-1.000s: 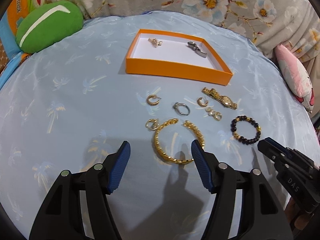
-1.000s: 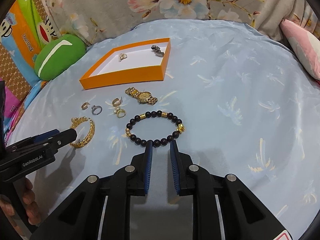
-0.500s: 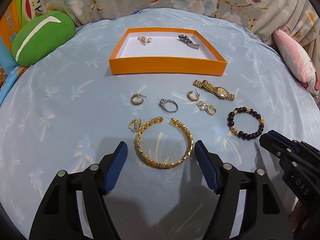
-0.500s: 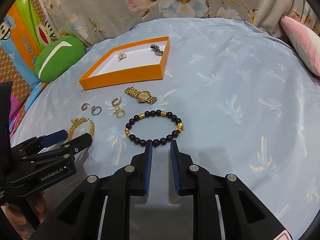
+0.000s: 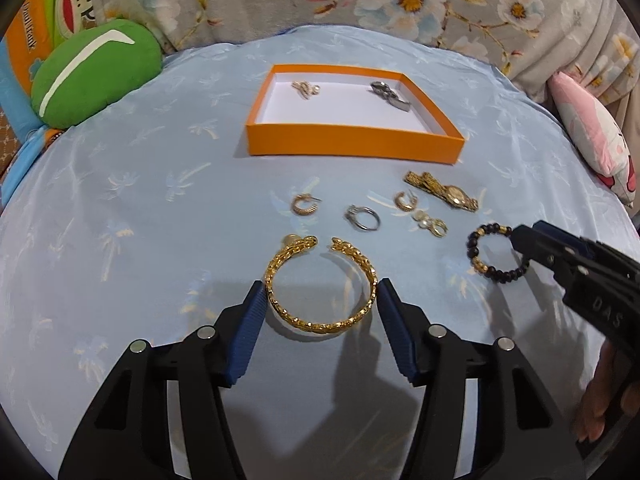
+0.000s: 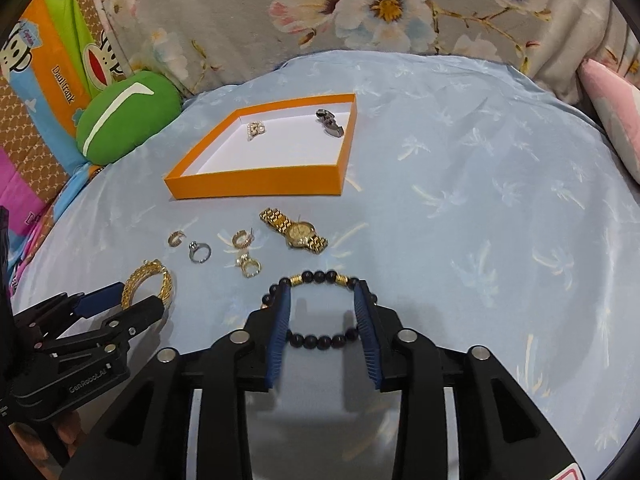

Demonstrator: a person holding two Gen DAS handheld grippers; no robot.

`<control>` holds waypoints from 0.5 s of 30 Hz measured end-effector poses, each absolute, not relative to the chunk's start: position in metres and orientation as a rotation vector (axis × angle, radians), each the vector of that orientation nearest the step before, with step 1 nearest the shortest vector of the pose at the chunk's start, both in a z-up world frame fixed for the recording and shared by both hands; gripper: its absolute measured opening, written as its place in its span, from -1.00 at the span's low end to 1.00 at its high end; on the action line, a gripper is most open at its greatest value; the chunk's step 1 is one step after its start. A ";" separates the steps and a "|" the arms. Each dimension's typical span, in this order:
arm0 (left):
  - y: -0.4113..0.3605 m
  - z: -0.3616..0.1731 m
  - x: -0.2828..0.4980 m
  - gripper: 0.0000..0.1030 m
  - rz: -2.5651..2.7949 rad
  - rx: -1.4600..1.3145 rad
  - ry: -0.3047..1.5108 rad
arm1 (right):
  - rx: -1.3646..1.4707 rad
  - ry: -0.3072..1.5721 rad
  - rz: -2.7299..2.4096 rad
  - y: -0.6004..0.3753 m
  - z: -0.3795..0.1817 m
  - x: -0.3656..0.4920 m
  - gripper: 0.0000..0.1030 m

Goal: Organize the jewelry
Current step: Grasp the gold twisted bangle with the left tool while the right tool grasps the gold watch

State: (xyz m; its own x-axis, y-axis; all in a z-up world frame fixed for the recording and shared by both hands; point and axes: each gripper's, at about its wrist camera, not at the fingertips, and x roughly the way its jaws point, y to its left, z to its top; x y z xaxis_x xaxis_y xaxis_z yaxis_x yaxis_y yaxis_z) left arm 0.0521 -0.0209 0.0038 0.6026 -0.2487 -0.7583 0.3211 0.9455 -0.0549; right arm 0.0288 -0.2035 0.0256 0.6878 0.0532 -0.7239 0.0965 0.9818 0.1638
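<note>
Fingers [image 5: 244, 332] of the left gripper [image 5: 320, 320] stand apart on either side of the gold cuff bracelet [image 5: 320, 284], their blue pads just beside its outer edge; whether they touch it cannot be told. These jaws have just been closing, and against the frame of a second ago they flank the cuff more closely. Fingers [image 6: 280, 328] of the right gripper [image 6: 325, 326] also stand apart, straddling the black beaded bracelet [image 6: 320, 338]; the pads lie at its two sides, contact not resolvable. These jaws have just been opening: a second ago they were nearly together, behind the near edge of the beads, whereas the bead loop now lies between them. Both bracelets rest flat on the light blue bedspread [image 6: 480, 200]. Beyond them lie a gold hoop earring [image 5: 304, 205], a silver ring [image 5: 362, 217], a second gold hoop [image 5: 405, 201], a pearl-and-gold earring [image 5: 430, 222] and a gold watch [image 5: 442, 191], all apart from one another and placed as in the earlier frames. Farther back stands the orange box [image 5: 352, 144], its white floor holding a small gold piece [image 5: 306, 89] at the left rear and a grey metal piece [image 5: 390, 95] at the right rear. At the far left lies a green cushion [image 5: 96, 72]; at the right edge, a pink pillow [image 5: 592, 136]. A floral cloth [image 6: 400, 8] hangs behind.
</note>
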 end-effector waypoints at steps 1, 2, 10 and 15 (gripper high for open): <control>-0.018 0.005 0.053 0.07 -0.328 0.086 0.859 | 0.187 0.821 -0.010 -0.204 0.025 0.037 -0.27; -0.014 0.006 0.054 0.07 -0.323 0.082 0.854 | 0.180 0.829 0.006 -0.203 0.025 0.044 -0.24; 0.004 0.005 0.063 0.07 -0.299 0.060 0.847 | 0.077 0.902 0.125 -0.200 0.015 0.094 -0.17; 0.005 0.002 0.065 0.07 -0.300 0.055 0.857 | 0.048 0.934 0.129 -0.200 0.008 0.106 -0.16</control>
State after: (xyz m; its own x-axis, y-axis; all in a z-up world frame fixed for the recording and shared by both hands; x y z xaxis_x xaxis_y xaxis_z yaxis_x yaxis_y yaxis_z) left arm 0.0650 0.0049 0.0016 0.6157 -0.2383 -0.7511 0.2822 0.9566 -0.0722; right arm 0.1058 -0.2000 0.0085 0.5879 0.1319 -0.7981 -0.0899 0.9912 0.0976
